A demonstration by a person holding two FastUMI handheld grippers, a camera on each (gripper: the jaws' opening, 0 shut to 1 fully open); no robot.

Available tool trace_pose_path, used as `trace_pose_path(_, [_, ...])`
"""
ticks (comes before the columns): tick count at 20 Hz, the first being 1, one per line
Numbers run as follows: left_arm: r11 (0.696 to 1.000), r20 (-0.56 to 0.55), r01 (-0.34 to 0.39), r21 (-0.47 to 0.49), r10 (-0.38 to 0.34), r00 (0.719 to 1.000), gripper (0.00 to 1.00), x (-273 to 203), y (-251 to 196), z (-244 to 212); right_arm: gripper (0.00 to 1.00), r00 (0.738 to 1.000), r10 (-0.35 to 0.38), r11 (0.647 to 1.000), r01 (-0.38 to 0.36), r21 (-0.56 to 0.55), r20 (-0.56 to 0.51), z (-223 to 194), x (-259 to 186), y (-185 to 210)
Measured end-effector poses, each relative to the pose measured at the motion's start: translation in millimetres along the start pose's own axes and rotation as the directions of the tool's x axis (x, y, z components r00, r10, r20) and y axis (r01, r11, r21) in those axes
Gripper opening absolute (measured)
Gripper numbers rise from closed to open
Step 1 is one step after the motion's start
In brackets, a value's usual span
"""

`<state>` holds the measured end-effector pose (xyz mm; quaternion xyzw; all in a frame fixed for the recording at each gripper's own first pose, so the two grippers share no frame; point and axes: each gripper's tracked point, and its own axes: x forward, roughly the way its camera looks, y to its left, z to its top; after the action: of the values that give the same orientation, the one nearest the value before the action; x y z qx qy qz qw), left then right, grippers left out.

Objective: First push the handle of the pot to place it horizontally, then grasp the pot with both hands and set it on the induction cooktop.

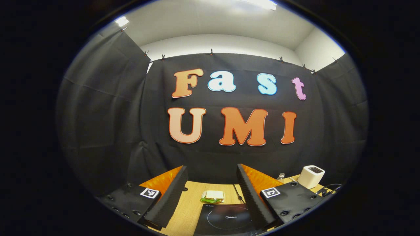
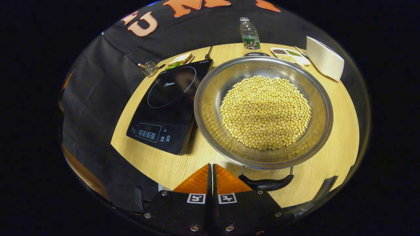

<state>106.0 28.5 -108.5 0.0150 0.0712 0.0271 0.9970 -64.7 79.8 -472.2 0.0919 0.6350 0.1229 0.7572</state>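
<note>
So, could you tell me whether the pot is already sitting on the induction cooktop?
No, the pot of beans rests on the wooden table beside the induction cooktop, right of it in the right gripper view.

We see a silver pot [image 2: 210, 98] heaped with pale yellow beans [image 2: 265, 111], its black handle [image 2: 266, 184], a glossy black induction cooktop [image 2: 170, 101] with white ring, light wood-grain desk [image 2: 338, 108], white toaster [image 2: 325, 62], green-labelled clear bottle [image 2: 249, 32]

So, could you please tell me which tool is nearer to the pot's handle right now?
Right. The right tool, fingers together, sits just beside the pot's near handle. The left tool is open and raised, facing the induction cooktop.
</note>
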Motion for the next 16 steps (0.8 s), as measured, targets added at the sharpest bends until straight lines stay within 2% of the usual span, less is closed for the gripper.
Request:
trace_pose_path(2, [1.0, -0.006, 0.006, 0.004, -0.006, 1.0, 0.98, 6, -7, -2, 0.0, 1.0, -0.01, 1.0, 0.01, 0.012, 0.004, 4, 3, -7])
trace_pose_path(6, [1.0, -0.015, 0.028, 0.007, -0.028, 0.999, 0.98, 18, -29, -4, 0.0, 0.999, 0.034, 0.998, -0.034, 0.055, -0.007, 4, 5, -10])
trace_pose_path(16, [0.997, -0.033, 0.071, 0.016, -0.071, 0.997, 0.98, 46, -73, -15, 0.0, 1.0, -0.027, 0.992, 0.028, 0.122, -0.006, 4, -9, -77])
